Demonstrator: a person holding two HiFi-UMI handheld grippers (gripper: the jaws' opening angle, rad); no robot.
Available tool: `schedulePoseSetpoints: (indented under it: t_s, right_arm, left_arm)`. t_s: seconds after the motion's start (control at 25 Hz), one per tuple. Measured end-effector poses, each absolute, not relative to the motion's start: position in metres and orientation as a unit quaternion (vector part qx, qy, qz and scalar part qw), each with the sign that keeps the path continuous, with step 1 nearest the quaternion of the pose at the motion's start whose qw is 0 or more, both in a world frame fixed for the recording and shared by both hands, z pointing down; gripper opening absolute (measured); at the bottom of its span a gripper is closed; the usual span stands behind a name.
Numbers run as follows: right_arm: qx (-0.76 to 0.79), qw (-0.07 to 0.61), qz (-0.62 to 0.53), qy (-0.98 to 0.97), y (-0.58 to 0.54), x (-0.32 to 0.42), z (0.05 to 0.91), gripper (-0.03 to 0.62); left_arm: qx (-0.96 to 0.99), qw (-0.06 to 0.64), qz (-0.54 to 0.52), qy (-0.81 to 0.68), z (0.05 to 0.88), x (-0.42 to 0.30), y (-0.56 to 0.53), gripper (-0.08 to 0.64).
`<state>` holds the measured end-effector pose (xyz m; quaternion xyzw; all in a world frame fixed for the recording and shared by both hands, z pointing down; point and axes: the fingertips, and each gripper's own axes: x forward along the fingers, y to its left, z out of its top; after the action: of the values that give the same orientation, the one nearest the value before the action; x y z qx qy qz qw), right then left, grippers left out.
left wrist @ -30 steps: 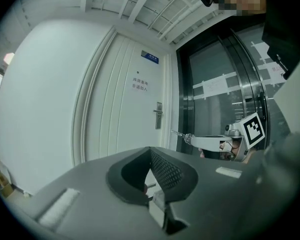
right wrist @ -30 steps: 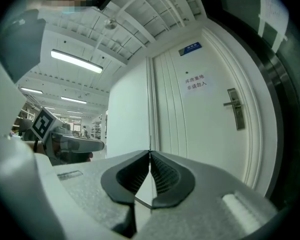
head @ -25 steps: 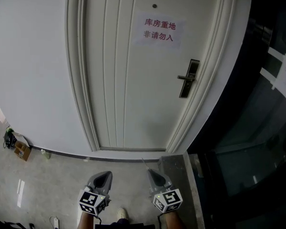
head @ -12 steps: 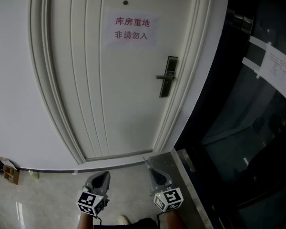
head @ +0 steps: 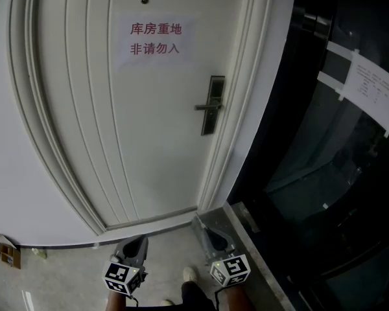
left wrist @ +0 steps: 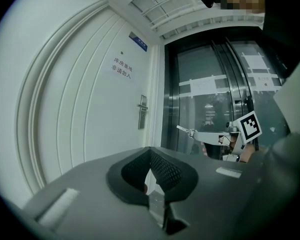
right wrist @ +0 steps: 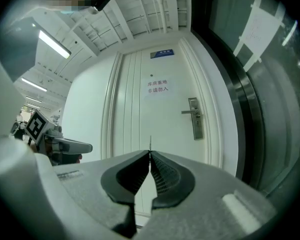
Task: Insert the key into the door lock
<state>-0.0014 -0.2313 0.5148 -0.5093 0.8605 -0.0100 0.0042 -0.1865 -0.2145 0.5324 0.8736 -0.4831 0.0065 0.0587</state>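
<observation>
The white door carries a dark lock plate with a lever handle, also seen in the left gripper view and the right gripper view. My right gripper is low in the head view, shut on a thin metal key that sticks out past its tips toward the door. It shows in the left gripper view too. My left gripper hangs beside it, jaws together with nothing between them. Both are well short of the lock.
A paper sign with red characters hangs on the door. A dark glass wall with taped notices stands to the right. A dark stone sill lies below it. The person's shoe shows between the grippers.
The door and lock plate have slid left in the head view and grown larger. Both grippers have been carried along, keeping their places low in the picture.
</observation>
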Motion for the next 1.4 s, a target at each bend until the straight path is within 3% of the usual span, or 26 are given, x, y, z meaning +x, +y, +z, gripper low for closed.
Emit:
schedulePoseSetpoints:
  t_s: [0.32, 1.04, 1.4]
  right_arm:
    - [-0.528, -0.002, 0.037, 0.848, -0.301, 0.029, 0.496, 0.011]
    - [-0.547, -0.135, 0.306, 0.768, -0.444, 0.047, 0.398, 0.011]
    - [-0.547, -0.194, 0.384, 0.718, -0.527, 0.069, 0.383, 0.011]
  left_arm:
    - [0.868, 0.063, 0.006, -0.492, 0.537, -0.176, -0.263, 0.002]
    - [0.86, 0.072, 0.008, -0.505, 0.54, -0.174, -0.336, 0.002]
    - [0.854, 0.072, 0.009, -0.516, 0.539, -0.17, -0.36, 0.002]
